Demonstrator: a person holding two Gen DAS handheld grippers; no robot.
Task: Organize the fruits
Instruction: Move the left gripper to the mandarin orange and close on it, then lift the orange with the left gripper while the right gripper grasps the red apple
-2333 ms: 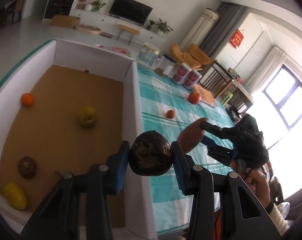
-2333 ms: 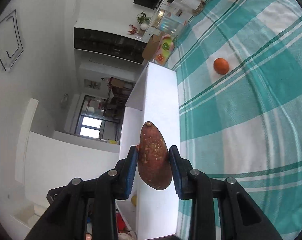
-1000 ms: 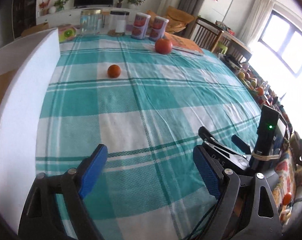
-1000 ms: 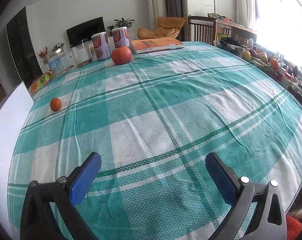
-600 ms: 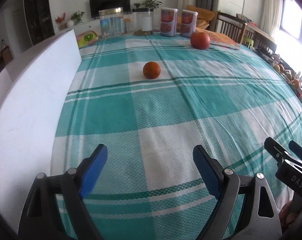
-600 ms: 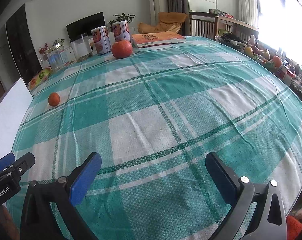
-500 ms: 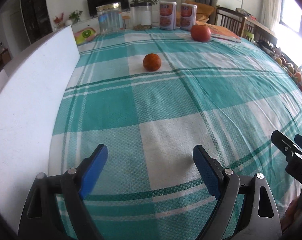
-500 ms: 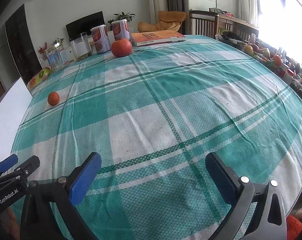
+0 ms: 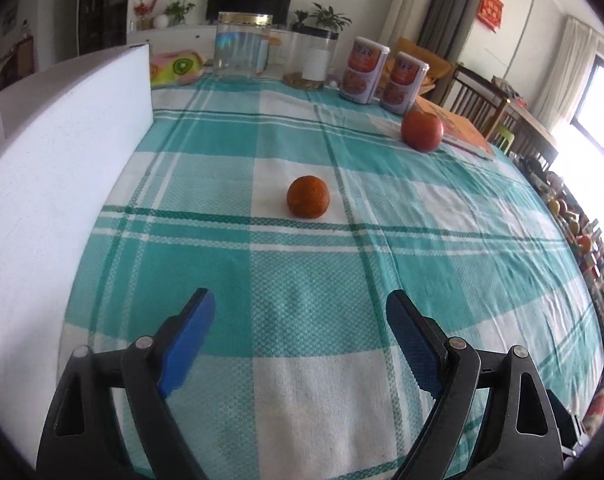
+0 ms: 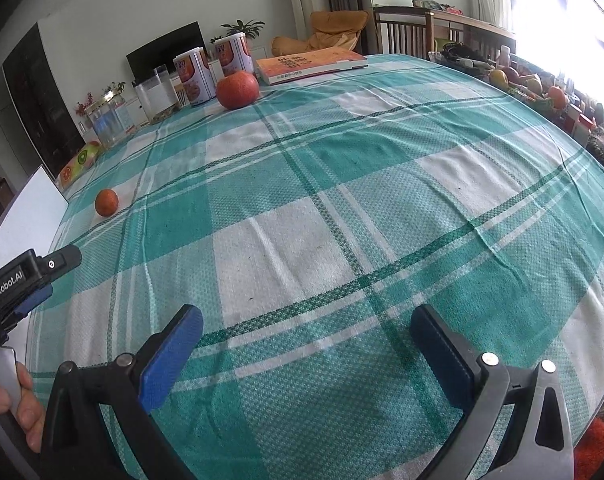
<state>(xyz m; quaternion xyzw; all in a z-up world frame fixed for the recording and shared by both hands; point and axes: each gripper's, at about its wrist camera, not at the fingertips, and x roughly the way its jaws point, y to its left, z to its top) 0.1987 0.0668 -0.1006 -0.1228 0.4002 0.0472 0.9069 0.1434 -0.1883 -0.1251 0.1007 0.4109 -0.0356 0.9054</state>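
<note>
Through my left wrist camera I count two fruits: one small orange [image 9: 307, 202] at twelve o'clock, well ahead of my left tongs [image 9: 300, 322], which gape wide and empty, and one red tomato [image 9: 421, 130] at one o'clock. From my right wrist camera, the same two fruits lie at ten and eleven o'clock from my right tongs [image 10: 307, 342], equally wide apart and holding nothing.

Left gripper [image 9: 300, 322] was level above the tablecloth [image 9: 302, 264], jaws spread wide, nothing between them. Right gripper [image 10: 305, 344] likewise spread wide and empty, low over the tablecloth, right of the left gripper.
</note>
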